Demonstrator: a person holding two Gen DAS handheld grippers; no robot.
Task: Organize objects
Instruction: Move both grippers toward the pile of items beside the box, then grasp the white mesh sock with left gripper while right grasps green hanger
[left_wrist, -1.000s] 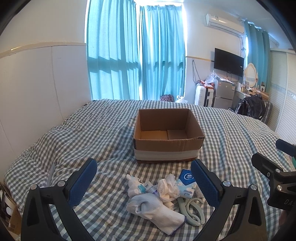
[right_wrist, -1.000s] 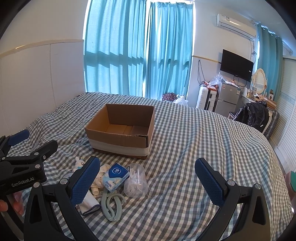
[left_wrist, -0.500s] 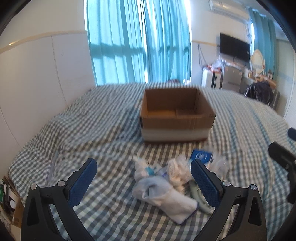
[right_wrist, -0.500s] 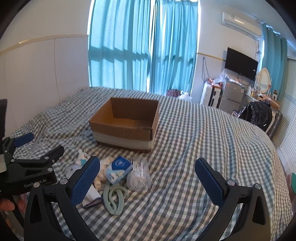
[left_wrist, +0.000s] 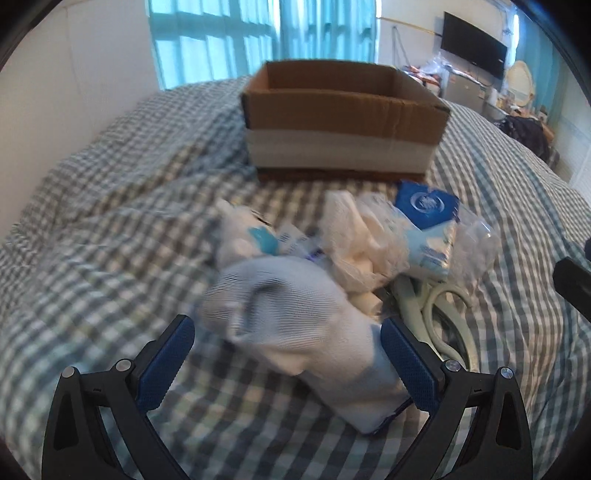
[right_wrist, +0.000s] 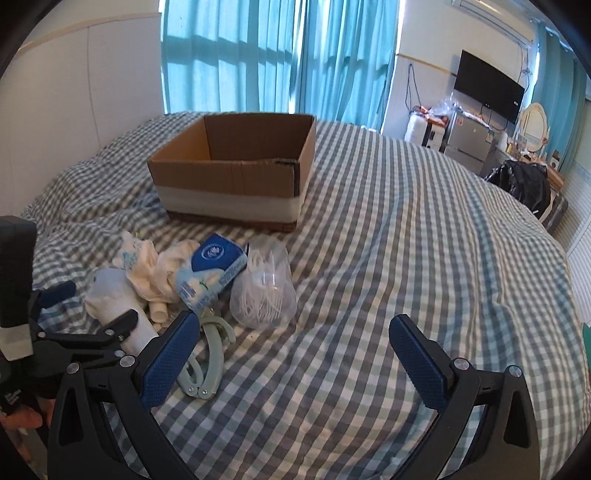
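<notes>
With both grippers open, the left gripper (left_wrist: 288, 354) is set around the pale sock (left_wrist: 295, 325) at the near left of the heap on the bed (right_wrist: 406, 258), so closing and carrying to the far box (right_wrist: 236, 173) is judged next, while the right gripper (right_wrist: 291, 354) is held empty.

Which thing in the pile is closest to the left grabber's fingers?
The pale blue sock. It lies right between the open left gripper fingers, in front of the tissue pack, the scissors and the crumpled white cloth.

Left wrist view blurred w/ motion, pale sock (left_wrist: 295, 317) smeared, scissors (left_wrist: 439, 314) partly under tissue pack (left_wrist: 424, 225) (blades hidden), box (left_wrist: 343, 118) interior unseen.
</notes>
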